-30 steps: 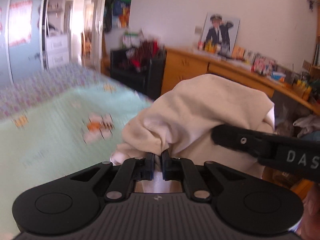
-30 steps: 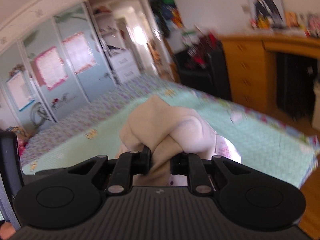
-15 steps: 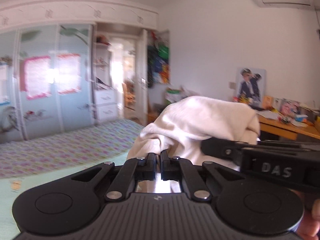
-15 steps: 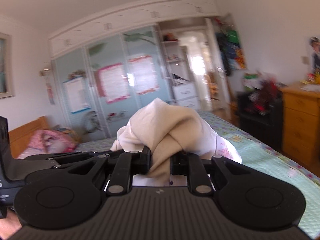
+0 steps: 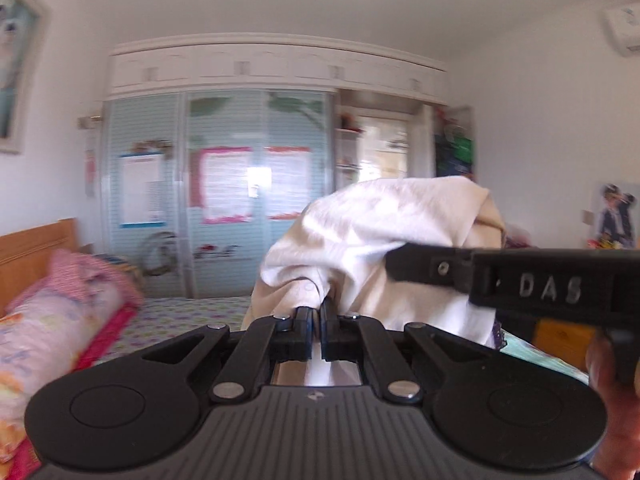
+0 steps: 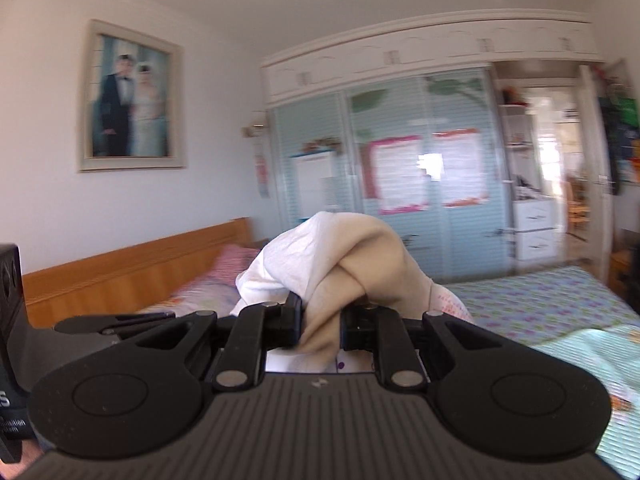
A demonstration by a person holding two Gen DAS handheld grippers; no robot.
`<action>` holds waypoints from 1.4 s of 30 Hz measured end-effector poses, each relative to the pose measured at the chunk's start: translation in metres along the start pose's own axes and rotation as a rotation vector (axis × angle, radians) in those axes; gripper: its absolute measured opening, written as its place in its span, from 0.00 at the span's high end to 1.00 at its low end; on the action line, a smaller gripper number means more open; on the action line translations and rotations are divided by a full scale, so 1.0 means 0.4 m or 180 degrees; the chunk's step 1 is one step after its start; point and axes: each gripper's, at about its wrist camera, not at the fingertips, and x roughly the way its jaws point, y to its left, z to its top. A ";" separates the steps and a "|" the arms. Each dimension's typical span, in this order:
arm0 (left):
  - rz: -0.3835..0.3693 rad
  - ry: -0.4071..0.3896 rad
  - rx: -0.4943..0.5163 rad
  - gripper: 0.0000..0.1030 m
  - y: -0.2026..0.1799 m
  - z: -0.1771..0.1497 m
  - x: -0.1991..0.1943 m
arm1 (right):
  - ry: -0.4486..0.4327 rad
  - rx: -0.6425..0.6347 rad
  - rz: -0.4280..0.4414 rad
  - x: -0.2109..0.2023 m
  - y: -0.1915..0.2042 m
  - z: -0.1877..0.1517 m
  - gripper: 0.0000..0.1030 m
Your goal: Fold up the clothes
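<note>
A cream and white garment [image 5: 376, 240] hangs bunched up in the air above the bed. My left gripper [image 5: 316, 320] is shut on a thin fold of it. In the right wrist view the same garment [image 6: 336, 256] drapes over the fingers, and my right gripper [image 6: 320, 320] is shut on a thicker wad of beige cloth. The right gripper's black body [image 5: 552, 284] crosses the right side of the left wrist view, held by a hand [image 5: 612, 392]. Both fingertips are partly hidden by cloth.
Below lies the bed with a flowered sheet [image 6: 540, 304] and a mint blanket [image 6: 600, 364]. A wooden headboard [image 6: 132, 272] and pink bedding [image 5: 60, 320] are at the left. Glass wardrobe doors [image 5: 224, 200] stand straight ahead, with a doorway [image 6: 560, 184] at the right.
Both grippers have swung up and to the left with the garment; the view went from the bed and desk to the wardrobe, headboard and ceiling. Both stay shut.
</note>
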 end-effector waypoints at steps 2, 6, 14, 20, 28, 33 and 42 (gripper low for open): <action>0.0145 -0.0023 -0.0063 0.98 0.058 0.007 -0.033 | 0.0014 -0.0037 0.0163 0.033 0.071 0.019 0.82; 0.0380 -0.0040 -0.0112 0.98 0.142 0.007 -0.080 | 0.0053 -0.0086 0.0428 0.150 0.152 0.024 0.82; 0.0783 0.0499 -0.0285 0.96 0.275 -0.206 -0.031 | 0.0409 -0.0116 0.0702 0.361 0.183 -0.123 0.82; 0.1059 0.1354 -0.0579 0.52 0.357 -0.509 0.054 | 0.1688 0.0046 0.0152 0.530 0.108 -0.503 0.27; 0.1073 0.1857 -0.1257 0.44 0.432 -0.804 -0.001 | 0.2420 0.1210 -0.0290 0.373 -0.046 -0.921 0.27; 0.1137 0.1909 -0.1379 0.41 0.454 -0.865 0.001 | 0.2363 0.1407 -0.0283 0.335 -0.100 -1.019 0.27; 0.1303 0.1994 -0.1218 0.41 0.447 -0.919 0.038 | 0.2445 0.1712 -0.0095 0.394 -0.183 -1.167 0.26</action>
